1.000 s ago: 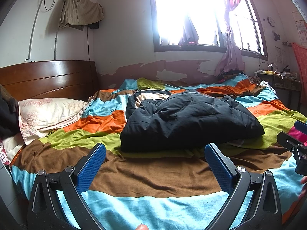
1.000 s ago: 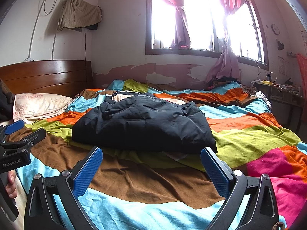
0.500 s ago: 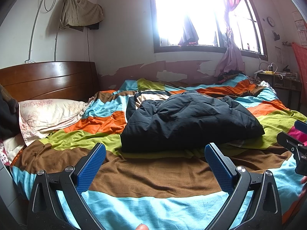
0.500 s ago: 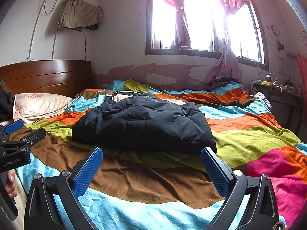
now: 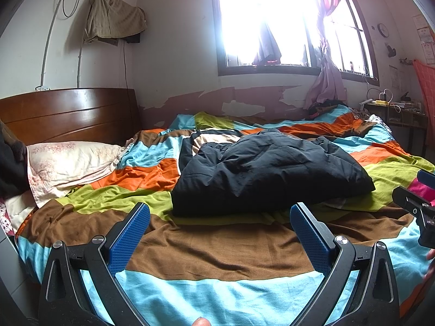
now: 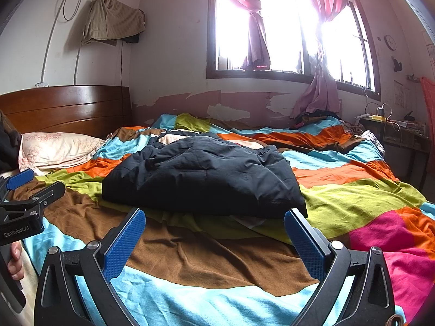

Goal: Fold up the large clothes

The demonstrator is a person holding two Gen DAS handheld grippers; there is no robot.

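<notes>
A dark navy padded jacket (image 5: 269,171) lies folded in a thick bundle in the middle of the bed; it also shows in the right wrist view (image 6: 204,179). My left gripper (image 5: 220,217) is open and empty, held above the near part of the bed, short of the jacket. My right gripper (image 6: 214,220) is open and empty too, just in front of the jacket's near edge. Each gripper shows at the side of the other's view: the right one (image 5: 418,201) and the left one (image 6: 24,190).
The bed has a striped multicoloured cover (image 5: 217,247). A pale pillow (image 5: 68,163) lies at the left by the wooden headboard (image 5: 70,114). A window with pink curtains (image 6: 285,27) is behind. A cluttered side table (image 6: 394,127) stands at the far right.
</notes>
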